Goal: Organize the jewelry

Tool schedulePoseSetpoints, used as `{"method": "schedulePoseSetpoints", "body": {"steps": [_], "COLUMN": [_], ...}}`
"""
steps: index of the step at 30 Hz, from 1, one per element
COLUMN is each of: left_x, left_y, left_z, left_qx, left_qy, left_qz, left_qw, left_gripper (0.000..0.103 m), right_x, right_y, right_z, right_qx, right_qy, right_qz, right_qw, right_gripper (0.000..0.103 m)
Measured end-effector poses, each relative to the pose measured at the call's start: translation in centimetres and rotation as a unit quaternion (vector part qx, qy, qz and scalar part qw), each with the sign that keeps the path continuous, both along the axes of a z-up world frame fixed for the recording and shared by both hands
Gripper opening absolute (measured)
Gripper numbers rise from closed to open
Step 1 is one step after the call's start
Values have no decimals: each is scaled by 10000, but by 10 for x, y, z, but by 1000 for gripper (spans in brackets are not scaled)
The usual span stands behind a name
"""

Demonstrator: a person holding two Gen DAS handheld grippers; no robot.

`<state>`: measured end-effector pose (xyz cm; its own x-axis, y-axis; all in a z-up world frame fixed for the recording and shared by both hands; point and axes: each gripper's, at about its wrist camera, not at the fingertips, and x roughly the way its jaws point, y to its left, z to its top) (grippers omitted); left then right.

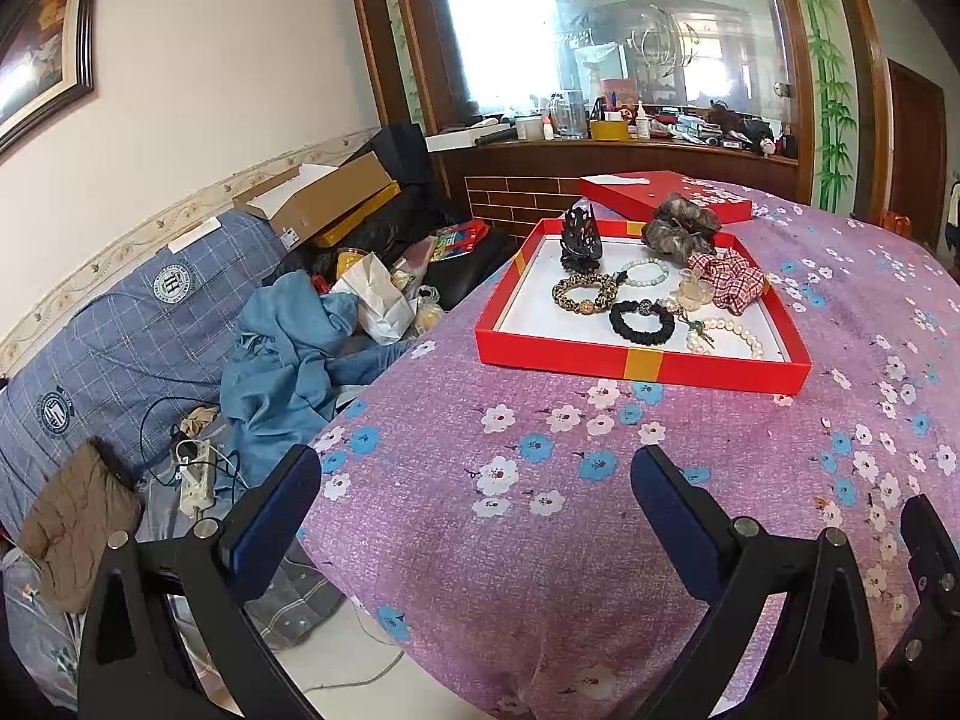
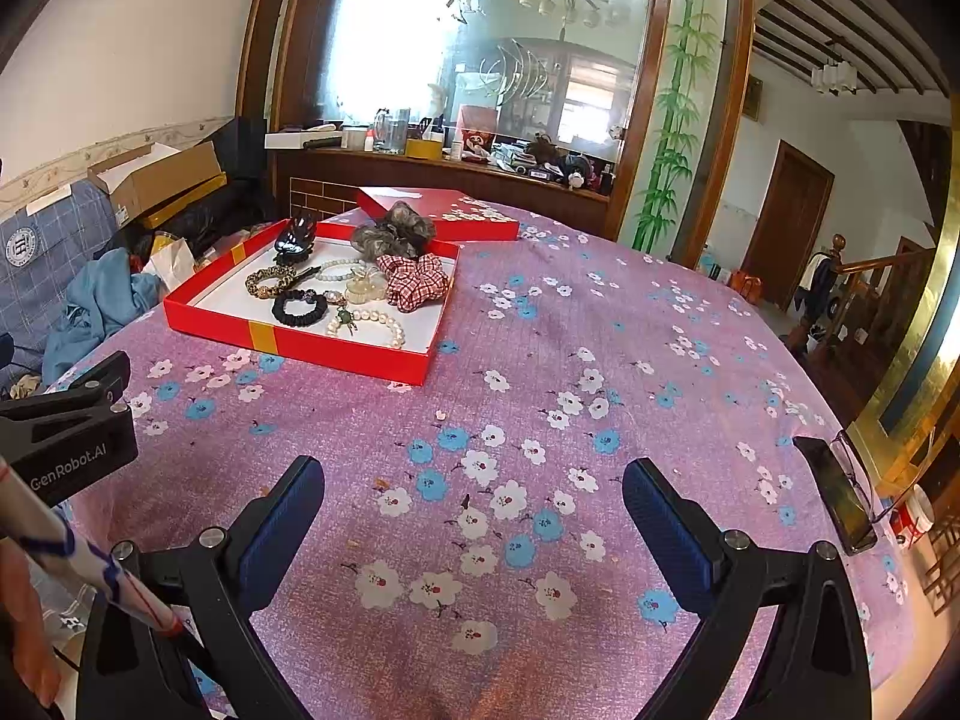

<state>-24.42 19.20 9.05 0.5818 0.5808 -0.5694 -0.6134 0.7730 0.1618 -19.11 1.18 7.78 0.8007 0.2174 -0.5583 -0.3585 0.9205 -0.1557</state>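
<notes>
A shallow red box (image 1: 642, 360) (image 2: 288, 345) with a white floor sits on the purple flowered tablecloth. Inside lie a black hair claw (image 1: 579, 240) (image 2: 294, 237), a leopard-print band (image 1: 585, 294) (image 2: 267, 282), a black scrunchie bracelet (image 1: 642, 321) (image 2: 298, 307), a pearl bracelet (image 1: 735, 333) (image 2: 375, 324), a pale bead bracelet (image 1: 645, 270), a red checked scrunchie (image 1: 729, 279) (image 2: 417, 279) and a grey-brown scrunchie (image 1: 681, 228) (image 2: 393, 231). My left gripper (image 1: 474, 480) hangs open, well short of the box. My right gripper (image 2: 474, 495) is open too, over bare cloth.
The red lid (image 1: 666, 192) (image 2: 438, 213) lies behind the box. A phone and glasses (image 2: 840, 492) rest at the table's right edge. A cluttered sofa (image 1: 120, 330) with clothes and cardboard boxes stands left of the table. A wooden counter with a mirror (image 1: 600, 138) runs behind.
</notes>
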Motion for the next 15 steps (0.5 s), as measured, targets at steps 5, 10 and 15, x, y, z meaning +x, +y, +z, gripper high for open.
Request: {"method": "schedulePoseSetpoints", "body": {"steps": [5,10,15], "left_x": [-1,0,0], "left_y": [0,0,1], "left_z": [0,0,0], "left_qx": [7,0,3], "left_qy": [6,6,6], "left_qz": [13,3,-1], "left_qw": [10000,10000,10000], "left_gripper": [103,103,103], "right_x": [0,0,0], "right_y": [0,0,0], "right_z": [0,0,0], "right_qx": [1,-3,-1], "right_qy": [-2,1,3], "right_qz": [1,2,2], "right_qw": [10000,10000,10000], "right_gripper": [101,101,101]}}
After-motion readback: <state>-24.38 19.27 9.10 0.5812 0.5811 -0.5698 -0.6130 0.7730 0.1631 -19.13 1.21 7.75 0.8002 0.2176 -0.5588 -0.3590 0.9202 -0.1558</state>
